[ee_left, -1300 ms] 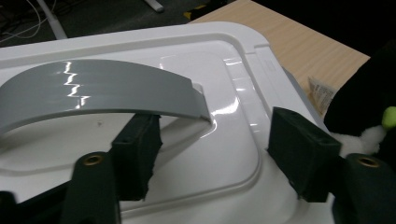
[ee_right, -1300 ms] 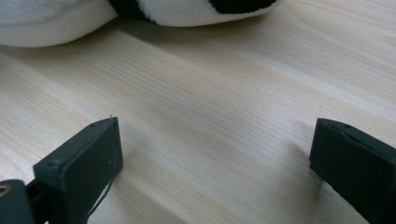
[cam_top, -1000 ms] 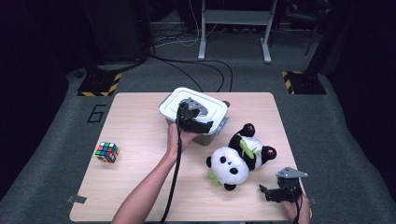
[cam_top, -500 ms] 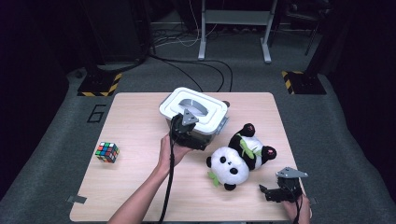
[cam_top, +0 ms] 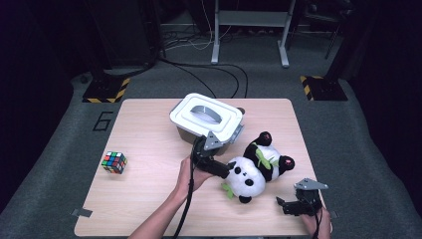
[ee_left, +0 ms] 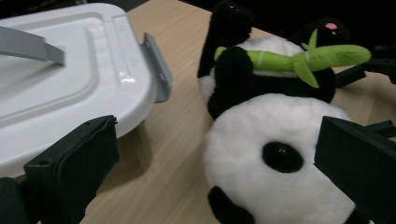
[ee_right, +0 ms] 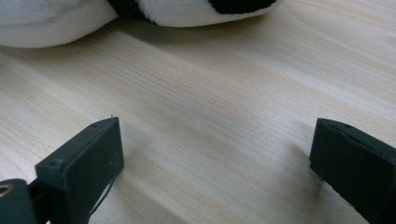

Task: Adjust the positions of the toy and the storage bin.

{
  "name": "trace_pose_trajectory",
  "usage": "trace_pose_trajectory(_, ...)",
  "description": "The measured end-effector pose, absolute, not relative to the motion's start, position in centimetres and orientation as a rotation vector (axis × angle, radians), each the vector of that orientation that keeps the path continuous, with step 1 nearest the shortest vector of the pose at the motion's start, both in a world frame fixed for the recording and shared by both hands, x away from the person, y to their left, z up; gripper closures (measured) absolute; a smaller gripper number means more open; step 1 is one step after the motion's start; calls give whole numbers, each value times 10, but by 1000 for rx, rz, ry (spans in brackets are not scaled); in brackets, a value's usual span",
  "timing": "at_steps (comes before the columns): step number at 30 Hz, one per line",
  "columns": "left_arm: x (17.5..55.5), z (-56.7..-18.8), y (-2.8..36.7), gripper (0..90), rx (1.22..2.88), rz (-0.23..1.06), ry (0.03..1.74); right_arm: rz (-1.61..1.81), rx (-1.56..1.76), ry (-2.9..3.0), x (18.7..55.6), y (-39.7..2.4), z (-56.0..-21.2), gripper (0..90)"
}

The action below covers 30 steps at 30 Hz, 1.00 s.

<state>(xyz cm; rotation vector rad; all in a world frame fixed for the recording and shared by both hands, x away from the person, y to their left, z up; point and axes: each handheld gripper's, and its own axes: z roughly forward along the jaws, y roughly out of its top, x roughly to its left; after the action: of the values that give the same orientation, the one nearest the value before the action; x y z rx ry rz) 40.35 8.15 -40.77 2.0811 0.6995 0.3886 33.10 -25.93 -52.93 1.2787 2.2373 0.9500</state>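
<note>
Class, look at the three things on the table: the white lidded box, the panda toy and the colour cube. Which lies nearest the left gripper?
The panda toy: the open left gripper reaches its head, while the colour cube lies far off.

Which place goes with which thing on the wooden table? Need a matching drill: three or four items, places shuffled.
Things:
1. white lidded plastic box
2. black-and-white plush panda
3. multicoloured puzzle cube
4. right gripper

Places:
A. near the table's left edge
B. near the front right corner, jaws open
C. far middle of the table
D. between the box and the right gripper

Pairs: 1-C, 2-D, 3-A, 4-B
</note>
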Motion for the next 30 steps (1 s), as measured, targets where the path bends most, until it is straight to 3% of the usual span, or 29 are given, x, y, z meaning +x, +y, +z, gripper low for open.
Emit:
trace_pose_trajectory(15,383,-446,37,27,2141,269,678,949,1278,2238,331,-259,-529,21)
trace_pose_trajectory(21,382,-454,26,102,2162,303,712,951,1278,2237,331,-259,-529,21)
trace_pose_trajectory(26,381,-460,20,104,2201,341,726,952,1276,2238,331,-260,-529,22)
trace_pose_trajectory(30,377,-462,15,185,2239,398,687,952,1281,2237,331,-259,-529,22)
